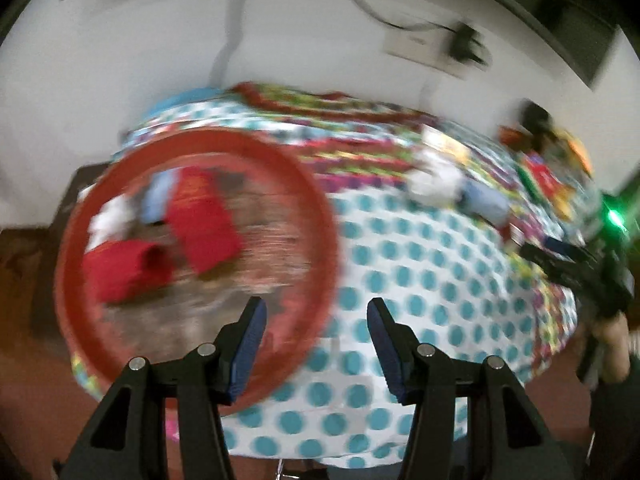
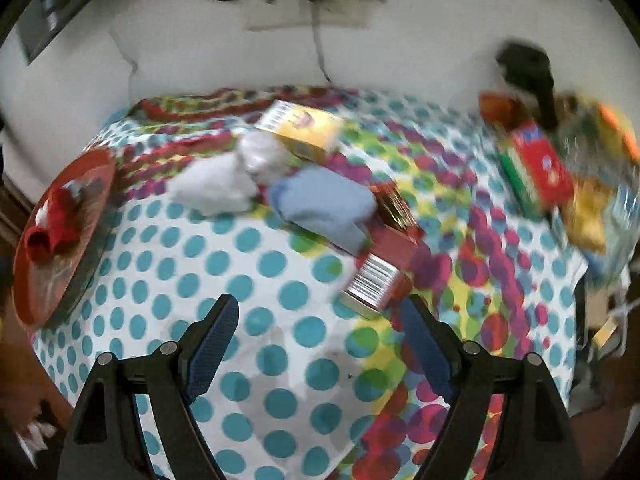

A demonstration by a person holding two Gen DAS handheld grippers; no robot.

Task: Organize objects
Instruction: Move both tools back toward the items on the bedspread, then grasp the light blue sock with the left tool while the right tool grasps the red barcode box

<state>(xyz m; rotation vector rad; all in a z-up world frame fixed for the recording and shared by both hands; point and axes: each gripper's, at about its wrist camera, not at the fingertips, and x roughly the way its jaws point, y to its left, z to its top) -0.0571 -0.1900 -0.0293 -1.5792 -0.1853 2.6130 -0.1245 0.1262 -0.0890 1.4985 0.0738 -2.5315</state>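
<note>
No writing is readable — only a barcode shows on the tin box [image 2: 374, 284] and another on the yellow box [image 2: 300, 128]. The left hand-held gripper [image 1: 316, 320] hovers over the near rim of the red tray [image 1: 320, 216], jaws wide apart and empty. The right hand-held gripper [image 2: 318, 316] hangs level above the dotted cloth [image 2: 248, 264] on the worktop, also wide open, holding nothing. Red socks [image 1: 168, 240] lie in the tray; a white sock [image 2: 224, 184] and blue sock [image 2: 324, 204] lie mid-cloth beside the boxes.
</note>
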